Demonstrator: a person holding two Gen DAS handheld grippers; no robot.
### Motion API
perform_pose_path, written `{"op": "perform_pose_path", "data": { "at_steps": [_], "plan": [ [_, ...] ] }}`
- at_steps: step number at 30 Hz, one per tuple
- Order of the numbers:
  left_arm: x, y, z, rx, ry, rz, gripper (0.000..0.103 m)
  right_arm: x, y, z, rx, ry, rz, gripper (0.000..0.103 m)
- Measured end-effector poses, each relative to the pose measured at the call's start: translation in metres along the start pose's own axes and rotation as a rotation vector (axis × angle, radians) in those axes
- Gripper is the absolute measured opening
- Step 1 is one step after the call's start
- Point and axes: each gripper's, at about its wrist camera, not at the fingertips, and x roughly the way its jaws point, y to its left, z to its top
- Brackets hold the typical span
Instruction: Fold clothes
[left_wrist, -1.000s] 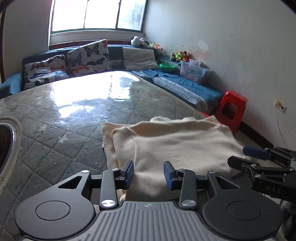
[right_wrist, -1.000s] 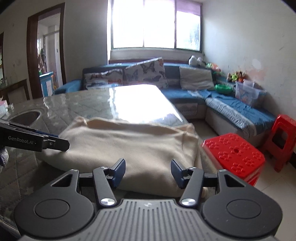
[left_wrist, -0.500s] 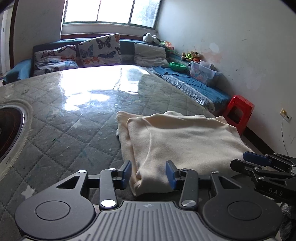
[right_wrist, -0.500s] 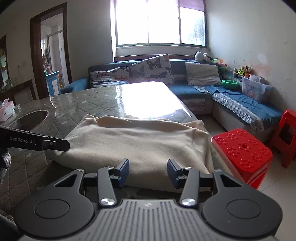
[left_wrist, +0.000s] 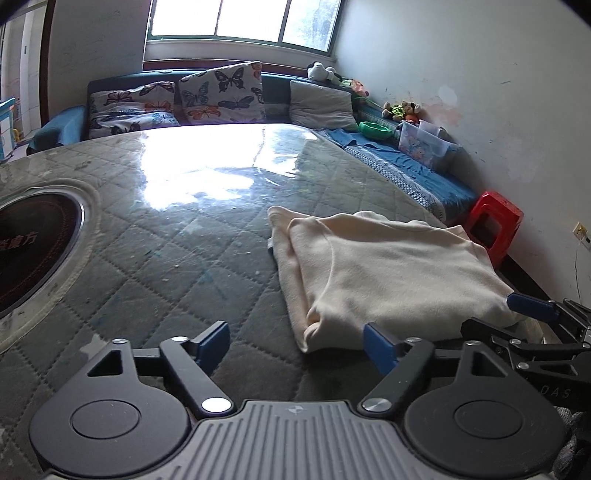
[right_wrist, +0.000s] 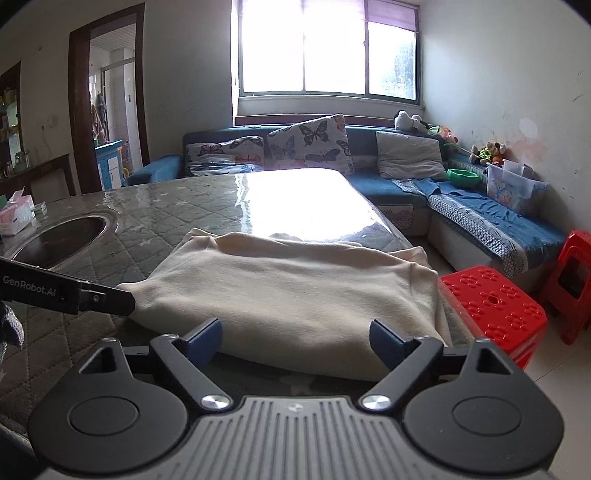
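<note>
The cream-coloured knit garment lies on the quilted grey-green bench under its clear glossy cover, near the bench's right-hand edge and close to the near edge. It is already reduced to a compact rectangular stack of several layers, with one folded edge facing the left hand-held gripper. That gripper's jaws are opening and stand wide; the near left corner of the stack sits just ahead of them, and neither pad presses on it. The right hand-held gripper is likewise opening, wide, with the stack's near edge just beyond its blue pads and nothing clamped. Judged from this layout, the folding of this garment is largely complete; remaining work is at most a final fold or squaring of the edges.
</note>
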Motion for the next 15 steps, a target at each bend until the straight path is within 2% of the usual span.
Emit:
{"op": "perform_pose_path", "data": {
  "at_steps": [8, 11, 15],
  "plan": [
    [-0.015, 0.006, -0.006, -0.006, -0.014, 0.004, 0.099, -0.003, 0.009, 0.000, 0.005, -0.009, -0.012, 0.103],
    [-0.020, 0.008, -0.009, -0.005, -0.018, 0.008, 0.103, -0.006, 0.014, 0.000, 0.000, -0.014, -0.019, 0.103],
    [-0.025, 0.010, -0.013, -0.002, -0.023, 0.014, 0.103, -0.009, 0.019, -0.002, -0.013, -0.010, -0.035, 0.103]
  ]
}}
